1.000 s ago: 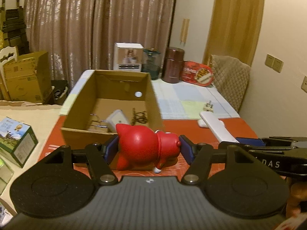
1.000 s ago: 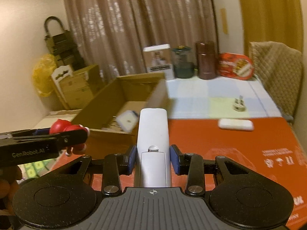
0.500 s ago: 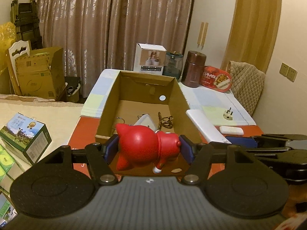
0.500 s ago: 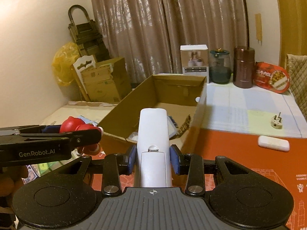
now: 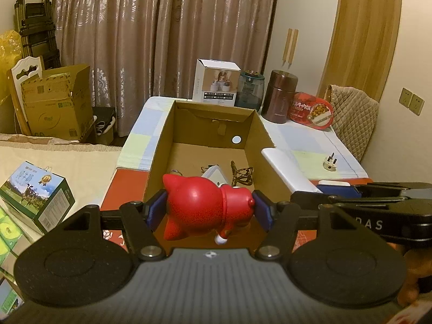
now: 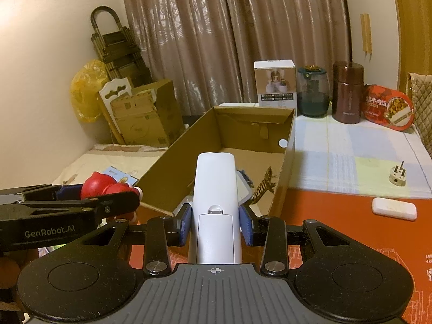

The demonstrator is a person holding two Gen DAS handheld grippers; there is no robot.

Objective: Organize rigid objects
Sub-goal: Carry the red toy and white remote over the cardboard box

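Our left gripper [image 5: 209, 210] has its blue pads clamped on the red figurine [image 5: 206, 209], squeezing it end to end, so the toy lies sideways with its long axis running straight across between the pads. Our right gripper [image 6: 215, 222] is closed on the near end of the white remote [image 6: 215, 202], gripped by its narrow sides, which looks like the only sane way to hold something that slim. Its long axis points straight ahead, far tip poking out over the near edge of the cardboard box [image 6: 162, 167].

Both pieces hang just at the box's near wall, not inside yet. We'd guess that's the drop-off, since a small white gadget [image 5: 213, 174] and a brown wire thing [image 5: 241, 174] already sit on its floor. A white plug [image 6: 397, 175] and white bar [image 6: 394, 208] wait on the table.
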